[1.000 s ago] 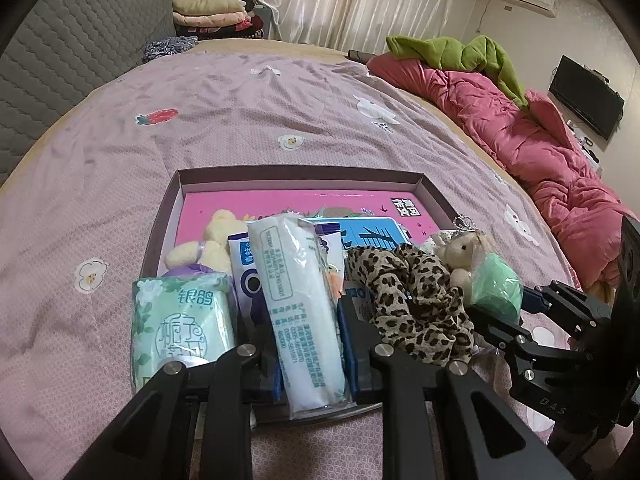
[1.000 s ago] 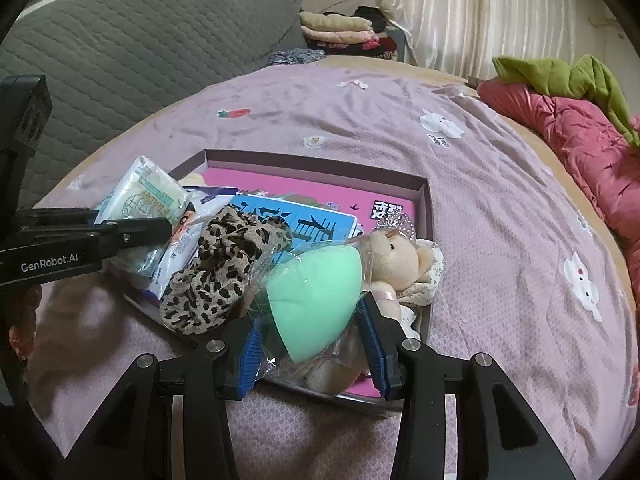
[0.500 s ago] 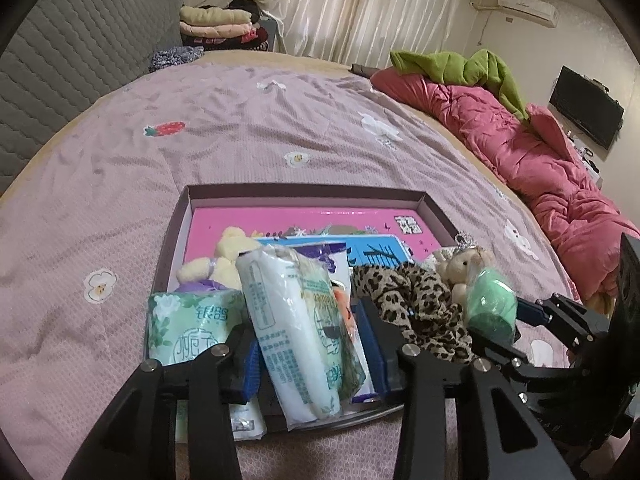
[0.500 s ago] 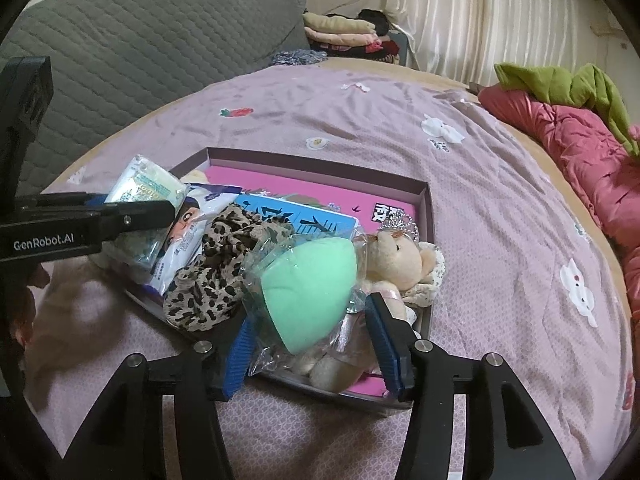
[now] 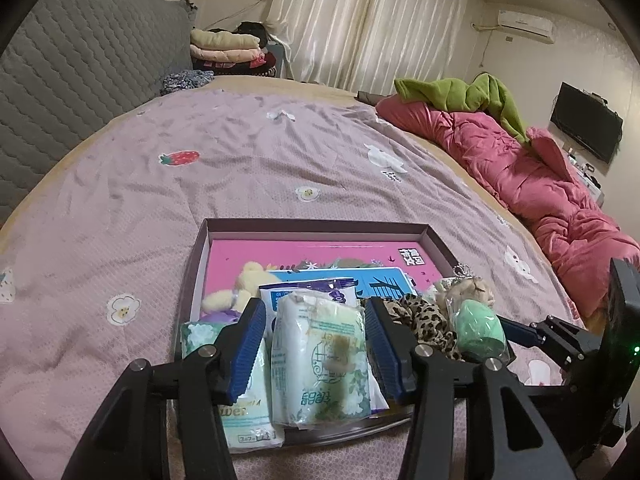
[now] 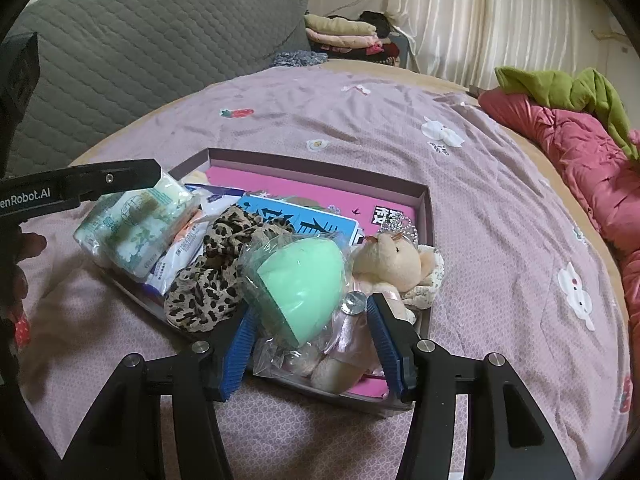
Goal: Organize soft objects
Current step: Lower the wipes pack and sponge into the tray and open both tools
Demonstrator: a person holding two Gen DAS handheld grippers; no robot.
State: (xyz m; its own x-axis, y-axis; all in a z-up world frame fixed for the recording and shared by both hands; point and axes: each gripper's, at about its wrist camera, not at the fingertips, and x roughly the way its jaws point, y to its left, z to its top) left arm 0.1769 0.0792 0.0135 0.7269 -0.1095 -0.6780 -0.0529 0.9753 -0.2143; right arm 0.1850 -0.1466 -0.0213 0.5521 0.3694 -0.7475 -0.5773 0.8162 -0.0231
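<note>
From the left wrist camera, the left gripper (image 5: 316, 344) sits at 6 o'clock. Its jaws are opening, and a tissue pack (image 5: 320, 360) lies between the blue pads with a small gap on each side, so nothing is squeezed. The pack leans on the near wall of the box (image 5: 320, 226), partly over the edge. It could slide out onto the bed sheet (image 5: 120, 208) if the gripper bumps it while pulling away. At 3 o'clock are a spotted hair tie (image 5: 424, 320) and a green sponge (image 5: 480, 328) in a clear bag. A yellow soft toy (image 5: 244, 284) at 11 o'clock of the pack is mostly hidden, so I cannot tell what it is.

From the right wrist camera, the right gripper (image 6: 308, 348) is at 6 o'clock with its jaws spread apart. The green sponge (image 6: 300, 284) in its bag lies between the pads, and they do not press it. It rests on the teddy bear (image 6: 392, 264) at 2 o'clock, near the box's front wall. It is round and the bag is slippery, so it could roll off. The left gripper's arm covers part of the tissue pack (image 6: 132, 228) at 10 o'clock. The bear's legs are hidden under the bag.
</note>
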